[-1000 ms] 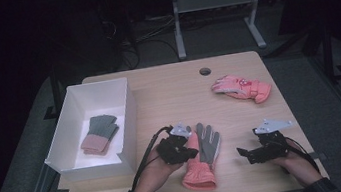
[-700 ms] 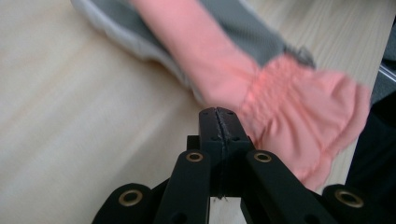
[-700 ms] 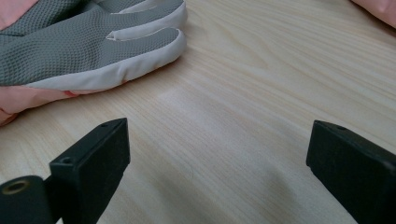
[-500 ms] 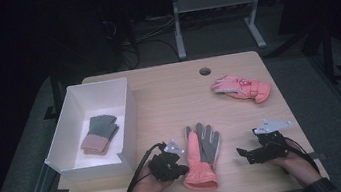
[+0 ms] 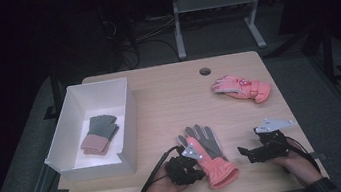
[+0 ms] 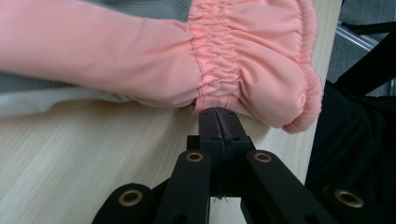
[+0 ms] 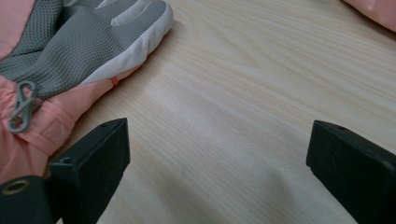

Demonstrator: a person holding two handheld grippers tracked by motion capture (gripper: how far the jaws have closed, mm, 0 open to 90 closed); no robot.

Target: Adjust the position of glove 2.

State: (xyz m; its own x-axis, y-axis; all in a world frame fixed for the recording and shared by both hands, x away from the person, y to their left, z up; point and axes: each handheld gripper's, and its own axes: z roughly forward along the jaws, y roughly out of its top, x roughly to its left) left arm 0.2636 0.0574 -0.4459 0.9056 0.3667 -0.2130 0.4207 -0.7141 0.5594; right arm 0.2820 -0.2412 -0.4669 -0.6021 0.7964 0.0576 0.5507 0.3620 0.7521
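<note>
Open worktop [image 5: 168, 96] across the middle and far side, from the white box [image 5: 130, 127] over to the pink glove [image 5: 241, 88] at far right; wide lane there. Box wall blocks the left edge, with a folded glove pair [image 5: 99, 134] inside. Near edge is crowded: grey-palmed glove [image 5: 208, 154] lies between the left gripper [image 5: 191, 166], which is right at its cuff, and the right gripper [image 5: 254, 152]. Bare strip between that glove and the right gripper.
</note>
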